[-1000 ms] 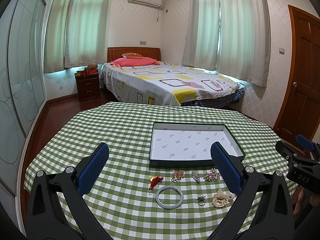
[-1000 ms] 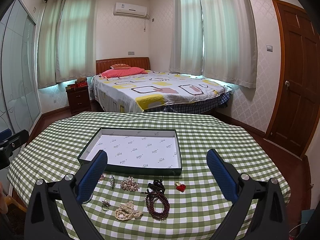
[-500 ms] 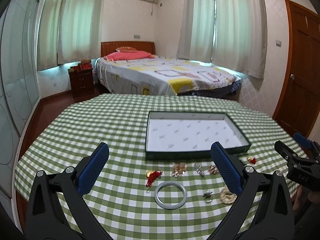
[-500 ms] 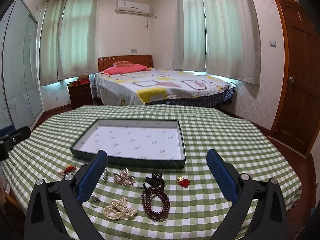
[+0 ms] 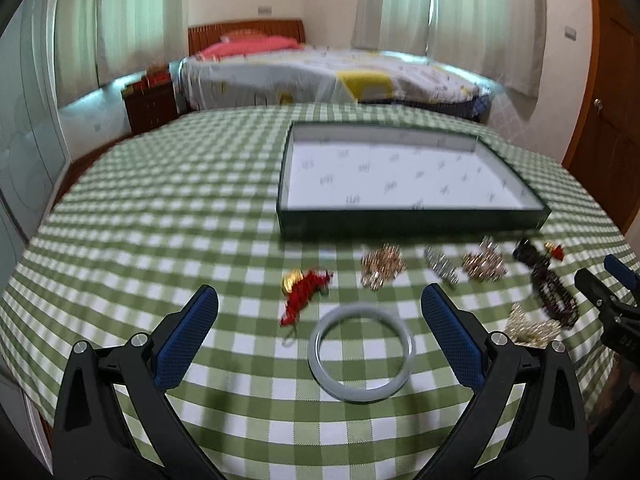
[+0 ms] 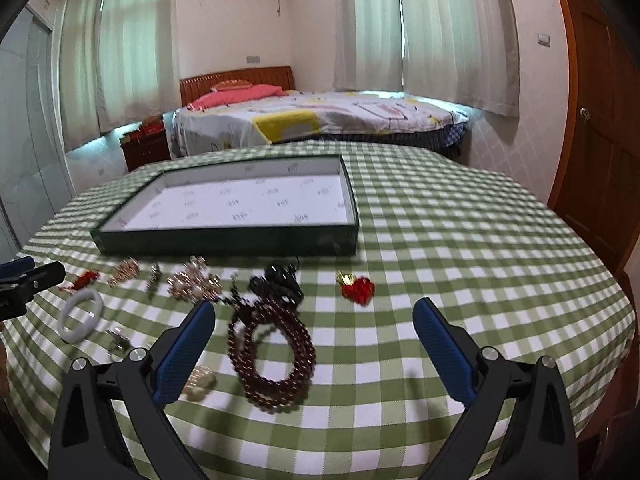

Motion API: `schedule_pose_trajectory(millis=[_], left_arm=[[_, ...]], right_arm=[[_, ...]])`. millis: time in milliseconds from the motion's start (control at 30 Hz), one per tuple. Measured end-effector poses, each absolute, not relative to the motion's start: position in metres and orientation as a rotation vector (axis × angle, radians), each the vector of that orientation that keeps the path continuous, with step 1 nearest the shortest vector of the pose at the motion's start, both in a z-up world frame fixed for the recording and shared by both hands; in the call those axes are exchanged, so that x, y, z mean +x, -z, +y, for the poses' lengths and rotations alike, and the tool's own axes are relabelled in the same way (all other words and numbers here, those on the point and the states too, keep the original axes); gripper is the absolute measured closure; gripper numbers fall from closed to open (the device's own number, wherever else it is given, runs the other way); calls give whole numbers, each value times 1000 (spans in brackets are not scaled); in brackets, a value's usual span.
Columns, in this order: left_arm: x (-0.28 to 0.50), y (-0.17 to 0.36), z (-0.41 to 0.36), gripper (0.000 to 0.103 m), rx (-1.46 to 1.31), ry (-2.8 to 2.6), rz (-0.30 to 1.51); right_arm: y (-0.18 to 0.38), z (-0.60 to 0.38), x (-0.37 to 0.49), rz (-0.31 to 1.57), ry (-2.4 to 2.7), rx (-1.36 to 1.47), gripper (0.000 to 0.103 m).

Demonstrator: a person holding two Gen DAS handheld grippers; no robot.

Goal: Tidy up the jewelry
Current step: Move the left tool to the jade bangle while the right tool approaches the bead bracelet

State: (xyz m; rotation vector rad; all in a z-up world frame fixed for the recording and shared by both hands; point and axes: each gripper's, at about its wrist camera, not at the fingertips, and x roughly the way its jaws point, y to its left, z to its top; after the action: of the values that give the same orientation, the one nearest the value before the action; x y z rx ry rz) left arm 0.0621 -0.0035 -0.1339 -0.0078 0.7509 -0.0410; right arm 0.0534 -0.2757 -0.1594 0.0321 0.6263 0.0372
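Note:
A dark green tray (image 5: 412, 222) with a white lining stands empty on the checked table; it also shows in the right wrist view (image 6: 228, 238). Jewelry lies in front of it. My left gripper (image 5: 318, 334) is open above a pale jade bangle (image 5: 361, 354), next to a red tassel charm (image 5: 306, 290) and gold brooches (image 5: 382, 266). My right gripper (image 6: 314, 342) is open above a dark red bead necklace (image 6: 272, 354), with a red heart charm (image 6: 358, 286) beyond it. The view is blurred.
The round table (image 6: 480, 264) has a green checked cloth and drops off close on all sides. A pearl cluster (image 5: 534, 328) and a small ring (image 6: 118, 340) lie near the front edge. A bed (image 6: 320, 120) and a door (image 6: 600, 140) stand behind.
Both grippers have moved forward and down toward the jewelry. The pieces now look larger and closer. Both stay open and empty.

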Motion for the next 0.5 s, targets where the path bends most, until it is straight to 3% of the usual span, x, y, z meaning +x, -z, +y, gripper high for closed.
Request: schedule_pose_trajectory(millis=[500], left_arm=[[72, 163, -17, 4, 28, 48, 824]], right_arm=[[189, -263, 76, 739, -86, 16, 8]])
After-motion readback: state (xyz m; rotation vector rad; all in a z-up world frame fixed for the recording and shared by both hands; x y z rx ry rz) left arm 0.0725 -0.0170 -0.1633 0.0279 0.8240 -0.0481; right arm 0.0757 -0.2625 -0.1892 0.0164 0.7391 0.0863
